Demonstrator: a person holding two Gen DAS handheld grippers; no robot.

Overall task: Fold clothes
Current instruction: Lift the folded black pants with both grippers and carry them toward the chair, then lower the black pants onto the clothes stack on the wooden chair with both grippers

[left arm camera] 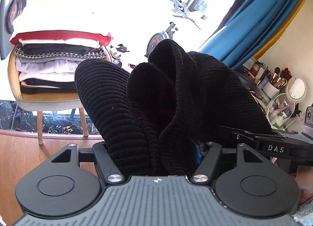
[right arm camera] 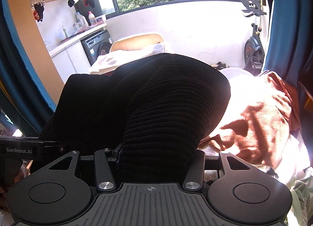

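A black ribbed sweater (left arm camera: 148, 98) is bunched in thick folds between the jaws of the left gripper (left arm camera: 154, 151), which is clenched on it. The same sweater (right arm camera: 156, 108) fills the right gripper (right arm camera: 158, 155), also clamped on the knit. At ten o'clock in the left view a chair (left arm camera: 49, 96) carries a stack of folded clothes (left arm camera: 56, 63). At three o'clock in the right view lies a rust-brown garment (right arm camera: 260, 120); a washing machine (right arm camera: 97, 48) stands at ten o'clock.
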